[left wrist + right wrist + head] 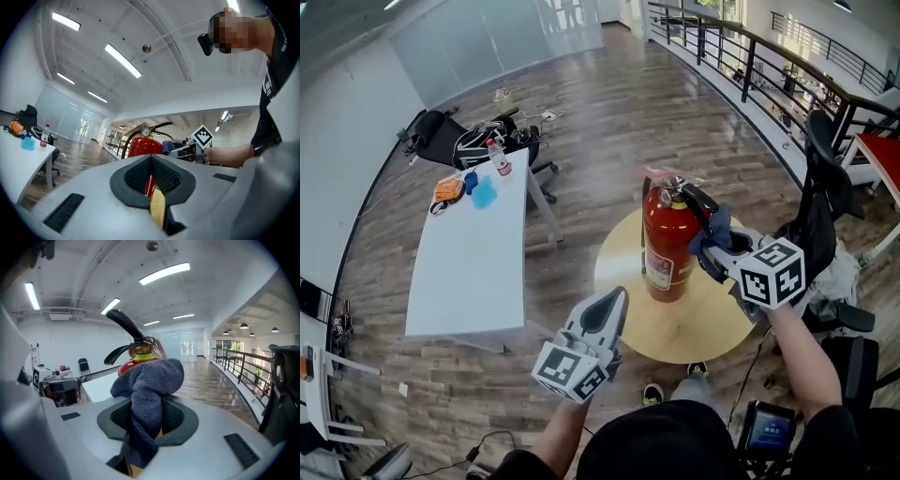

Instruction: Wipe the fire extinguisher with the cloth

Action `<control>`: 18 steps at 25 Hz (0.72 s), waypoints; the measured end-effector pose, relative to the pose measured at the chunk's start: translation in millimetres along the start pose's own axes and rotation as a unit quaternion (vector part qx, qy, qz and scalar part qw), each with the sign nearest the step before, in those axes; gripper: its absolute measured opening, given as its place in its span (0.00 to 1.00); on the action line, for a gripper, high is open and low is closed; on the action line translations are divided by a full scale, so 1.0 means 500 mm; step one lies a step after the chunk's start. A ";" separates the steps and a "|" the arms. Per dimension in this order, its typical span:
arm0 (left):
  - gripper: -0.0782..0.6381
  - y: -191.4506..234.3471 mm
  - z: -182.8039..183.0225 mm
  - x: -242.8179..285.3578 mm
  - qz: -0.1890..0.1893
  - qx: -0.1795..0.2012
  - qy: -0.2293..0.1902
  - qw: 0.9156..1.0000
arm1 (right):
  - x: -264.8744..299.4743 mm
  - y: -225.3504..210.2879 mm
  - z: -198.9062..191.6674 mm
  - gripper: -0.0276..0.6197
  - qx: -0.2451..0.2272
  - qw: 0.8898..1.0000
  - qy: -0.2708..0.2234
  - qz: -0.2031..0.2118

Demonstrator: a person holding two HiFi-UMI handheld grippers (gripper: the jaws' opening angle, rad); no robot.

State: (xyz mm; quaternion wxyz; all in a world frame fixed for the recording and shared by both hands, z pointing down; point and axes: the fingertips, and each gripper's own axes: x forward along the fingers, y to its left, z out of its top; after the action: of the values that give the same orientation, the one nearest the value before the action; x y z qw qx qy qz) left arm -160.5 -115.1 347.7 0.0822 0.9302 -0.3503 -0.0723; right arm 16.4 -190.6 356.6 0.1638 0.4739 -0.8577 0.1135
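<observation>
High beside the fire extinguisher (667, 246), cloth (151, 379) in right claw (148, 423).

A: L gripper (612, 302) state?
B: Jaws together, nothing btwn them. Held low, centre-front of the body, tips pointing fwd, marker cube nearest the person. L forearm (555, 433) bent in close.
A: R?
B: R gripper (712, 248) clamped on cloth (151, 380), which bunches out past the tips. R forearm (797, 361) bare, reaching fwd. Gripper sits higher than L, tips angled toward the person's left.
</observation>
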 end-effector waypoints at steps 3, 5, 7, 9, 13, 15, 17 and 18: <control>0.14 0.002 0.000 0.008 0.004 0.001 0.001 1.000 | 0.033 0.016 -0.067 0.23 -0.028 0.999 0.037 0.008; 0.14 -0.001 -0.001 0.012 0.006 0.001 0.004 1.000 | 0.067 0.022 -0.150 0.23 -0.025 0.997 0.076 0.008; 0.14 0.000 -0.003 0.016 0.010 0.001 0.008 1.000 | 0.100 0.020 -0.233 0.23 -0.019 0.993 0.116 0.012; 0.14 0.002 -0.009 0.023 0.014 0.001 0.014 1.000 | 0.127 0.021 -0.311 0.23 -0.029 0.986 0.165 0.020; 0.14 0.007 -0.019 0.038 0.027 -0.001 0.020 0.999 | 0.130 0.013 -0.308 0.23 -0.061 0.983 0.169 0.025; 0.14 0.008 -0.023 0.047 0.030 -0.004 0.021 0.999 | 0.102 0.002 -0.229 0.23 -0.077 0.988 0.129 0.025; 0.14 0.003 -0.031 0.061 0.026 -0.005 0.028 0.999 | 0.062 -0.005 -0.127 0.23 -0.125 0.988 0.083 0.024; 0.14 0.002 -0.035 0.070 0.027 -0.003 0.032 0.999 | 0.044 -0.006 -0.080 0.23 -0.155 0.985 0.066 0.025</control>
State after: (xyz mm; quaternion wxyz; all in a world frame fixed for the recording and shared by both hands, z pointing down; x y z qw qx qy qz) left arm -131.6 -137.2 362.1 0.0979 0.9221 -0.3720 -0.0413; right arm 15.3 -195.2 401.9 0.2887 0.4126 -0.8639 0.0140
